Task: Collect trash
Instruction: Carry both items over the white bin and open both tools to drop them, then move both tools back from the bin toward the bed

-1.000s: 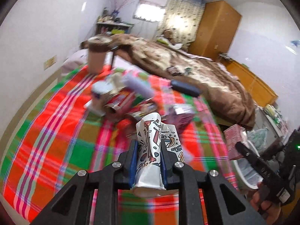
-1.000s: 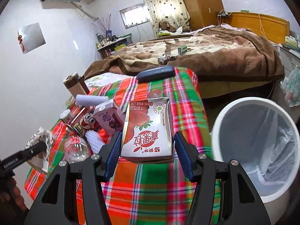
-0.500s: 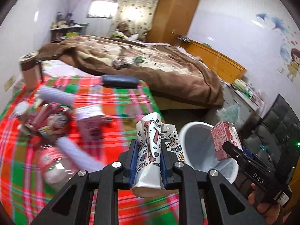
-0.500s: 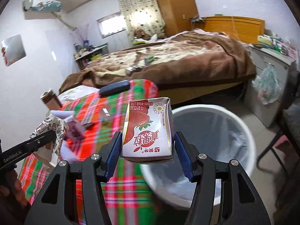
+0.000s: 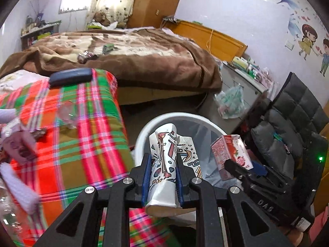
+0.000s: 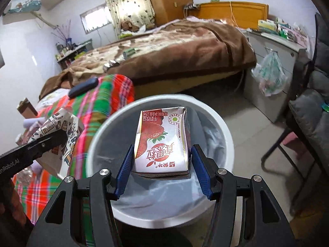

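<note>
Right wrist view: my right tongs (image 6: 161, 164) are clamped on the strawberry milk carton (image 6: 162, 142), held above the white bin (image 6: 216, 123). My left tongs (image 5: 162, 168) pinch a crushed patterned paper cup (image 5: 163, 164) over the bin's rim beside the plaid-covered worktop (image 5: 88, 135).
</note>
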{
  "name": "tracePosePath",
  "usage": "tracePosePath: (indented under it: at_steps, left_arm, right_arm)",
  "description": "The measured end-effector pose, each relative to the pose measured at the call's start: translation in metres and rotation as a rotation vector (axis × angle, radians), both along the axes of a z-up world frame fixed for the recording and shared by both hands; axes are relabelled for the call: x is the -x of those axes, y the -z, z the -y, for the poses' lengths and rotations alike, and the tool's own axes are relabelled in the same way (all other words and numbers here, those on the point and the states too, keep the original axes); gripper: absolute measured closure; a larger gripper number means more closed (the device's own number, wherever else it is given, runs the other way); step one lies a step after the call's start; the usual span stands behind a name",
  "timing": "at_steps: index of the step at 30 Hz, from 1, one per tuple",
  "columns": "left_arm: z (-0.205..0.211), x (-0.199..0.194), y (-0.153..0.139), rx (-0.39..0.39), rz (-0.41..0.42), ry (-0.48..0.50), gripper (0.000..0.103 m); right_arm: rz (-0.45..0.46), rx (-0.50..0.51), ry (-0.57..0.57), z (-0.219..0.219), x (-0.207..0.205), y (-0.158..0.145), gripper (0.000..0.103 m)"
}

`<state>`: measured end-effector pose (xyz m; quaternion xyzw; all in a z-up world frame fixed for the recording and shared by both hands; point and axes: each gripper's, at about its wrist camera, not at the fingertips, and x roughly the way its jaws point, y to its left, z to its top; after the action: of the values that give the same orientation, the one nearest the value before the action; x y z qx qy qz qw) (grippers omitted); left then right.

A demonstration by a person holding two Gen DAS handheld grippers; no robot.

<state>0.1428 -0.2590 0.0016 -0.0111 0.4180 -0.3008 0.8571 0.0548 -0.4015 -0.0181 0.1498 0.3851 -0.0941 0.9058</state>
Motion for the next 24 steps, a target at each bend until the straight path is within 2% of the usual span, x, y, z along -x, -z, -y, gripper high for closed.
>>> tracePosePath:
  at_steps: [6, 7, 8, 10, 16, 24]
  left_arm:
    - [0.024, -0.008, 0.014, -0.022, -0.025, 0.018, 0.081]
    - [0.025, -0.01, 0.017, -0.029, -0.038, 0.012, 0.078]
    - [0.027, -0.01, 0.018, -0.031, -0.043, 0.01, 0.073]
    - [0.028, -0.01, 0.017, -0.029, -0.029, 0.02, 0.04]
    - [0.018, -0.013, 0.017, -0.007, -0.041, -0.002, 0.039]
    - [-0.02, -0.003, 0.01, 0.003, -0.021, -0.061, 0.039]
  right_arm:
    - [-0.047, 0.002, 0.008, 0.013, 0.002, 0.009, 0.044]
    - [-0.054, 0.003, 0.012, 0.016, 0.003, 0.01, 0.044]
    - [-0.058, 0.002, 0.015, 0.018, 0.003, 0.01, 0.044]
    - [-0.069, 0.0, 0.017, 0.021, 0.003, 0.012, 0.044]
    - [-0.06, 0.019, 0.039, 0.023, 0.006, 0.01, 0.04]
    - [-0.017, 0.018, 0.028, 0.012, 0.008, 0.001, 0.039]
